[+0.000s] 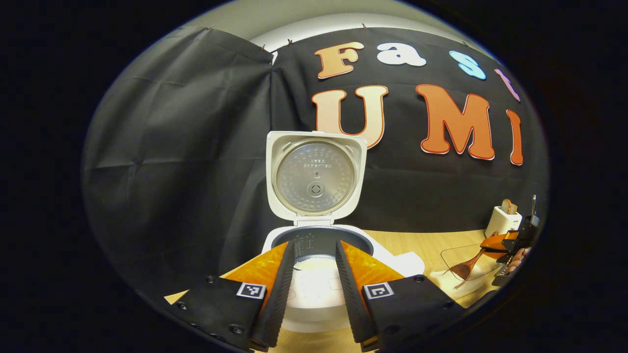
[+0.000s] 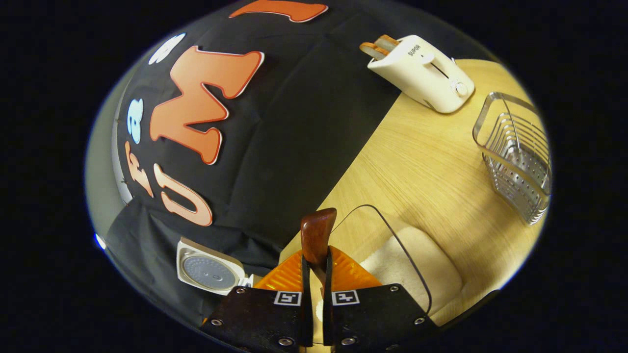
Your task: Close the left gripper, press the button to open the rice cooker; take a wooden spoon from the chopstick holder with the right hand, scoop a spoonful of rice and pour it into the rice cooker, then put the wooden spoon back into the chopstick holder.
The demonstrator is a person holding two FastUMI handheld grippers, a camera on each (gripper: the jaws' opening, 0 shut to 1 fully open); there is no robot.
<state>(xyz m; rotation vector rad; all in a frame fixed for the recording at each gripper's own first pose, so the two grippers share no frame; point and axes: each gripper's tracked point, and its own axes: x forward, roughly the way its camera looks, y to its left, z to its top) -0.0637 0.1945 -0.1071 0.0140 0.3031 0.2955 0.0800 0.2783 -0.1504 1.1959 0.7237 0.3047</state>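
The left gripper [image 1: 314,274], jaws parted, faces the open white rice cooker [image 1: 319,230]. The right gripper [image 2: 315,274] clamps a brown wooden spoon [image 2: 316,235] above a clear glass bowl of rice [image 2: 417,269].

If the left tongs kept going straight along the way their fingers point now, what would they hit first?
Most likely the rice cooker: the left tongs, standing open, frame its open pot, with the raised lid behind. Depth is unclear, so whether they would meet the front rim or pass into the pot is uncertain.

Wooden table [image 2: 422,162] — carries rice cooker [image 1: 319,289], toaster [image 2: 422,73], metal rack [image 2: 517,162].
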